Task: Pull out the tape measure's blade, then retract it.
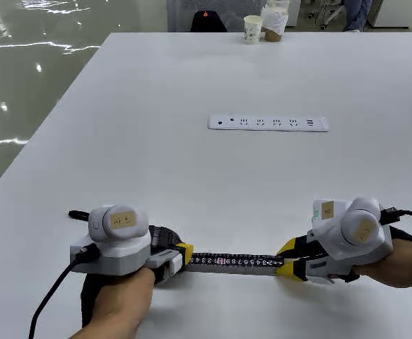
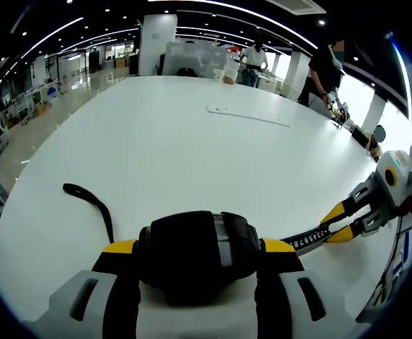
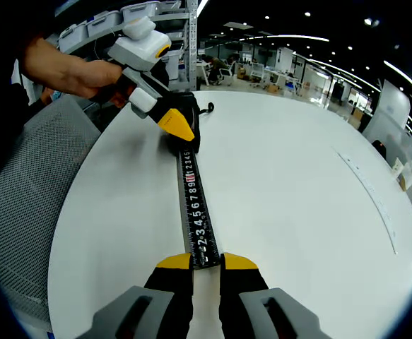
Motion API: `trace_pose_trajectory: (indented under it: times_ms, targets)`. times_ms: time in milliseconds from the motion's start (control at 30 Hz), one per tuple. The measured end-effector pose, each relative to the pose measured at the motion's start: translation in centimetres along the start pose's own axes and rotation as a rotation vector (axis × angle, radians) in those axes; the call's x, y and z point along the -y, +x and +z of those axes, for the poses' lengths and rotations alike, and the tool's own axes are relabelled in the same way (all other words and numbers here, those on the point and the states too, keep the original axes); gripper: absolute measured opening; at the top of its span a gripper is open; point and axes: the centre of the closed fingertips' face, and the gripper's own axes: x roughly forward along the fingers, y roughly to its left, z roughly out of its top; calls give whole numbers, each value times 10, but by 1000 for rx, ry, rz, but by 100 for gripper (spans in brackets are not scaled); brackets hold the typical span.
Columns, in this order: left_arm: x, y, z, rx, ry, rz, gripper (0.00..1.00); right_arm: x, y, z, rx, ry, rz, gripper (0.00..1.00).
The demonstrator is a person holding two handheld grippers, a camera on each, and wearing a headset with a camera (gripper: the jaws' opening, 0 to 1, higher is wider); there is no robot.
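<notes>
The black tape measure case [image 2: 195,244] sits clamped between the yellow-tipped fingers of my left gripper [image 2: 198,247], low on the white table [image 1: 213,183]. In the head view the case [image 1: 165,244] lies at the lower left beside the left gripper [image 1: 177,258]. A black blade with white numbers [image 1: 234,261] runs out to the right. My right gripper [image 1: 287,258] is shut on the blade's end [image 3: 204,260]. The blade [image 3: 193,205] stretches straight back to the case [image 3: 189,113]. A black wrist strap [image 2: 92,201] trails from the case.
A white power strip [image 1: 268,123] lies flat in the table's middle. Two paper cups [image 1: 262,27] stand at the far edge. A grey mesh chair [image 3: 29,212] is beside the table. People stand beyond the far end [image 2: 255,60].
</notes>
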Motion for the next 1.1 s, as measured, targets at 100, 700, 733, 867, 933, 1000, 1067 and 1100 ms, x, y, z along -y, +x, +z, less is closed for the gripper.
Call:
trace_pose_trajectory:
  times_ms: [100,700,733,867,933,1000,1067,1100]
  targets:
    - [0,0,0,0,-1,-1,61,-1,2,3,2,-2,3,10]
    - [0,-1,0,-1,-4,-3,61,-5,17,19,17,-10,21,10]
    - [0,-1,0,-1,-4,-3,61,-5,18,21,19,-9,23,10]
    - [0,-1,0,-2,-4,-4,61,-6,22,25,23,-10,27,10]
    - [0,-1,0,-2,-5,-4,61,-6,24,27,26,-11,29,10]
    - [0,-1,0,-2,-5,-4,61,-7,26,29,27,-13,30,10]
    - [0,-1,0,-3,-5,-5,61,-7,28,31,29,-16,31,10]
    - [0,-1,0,-3,-5,-5,61,-8,28,32,30,-16,31,10]
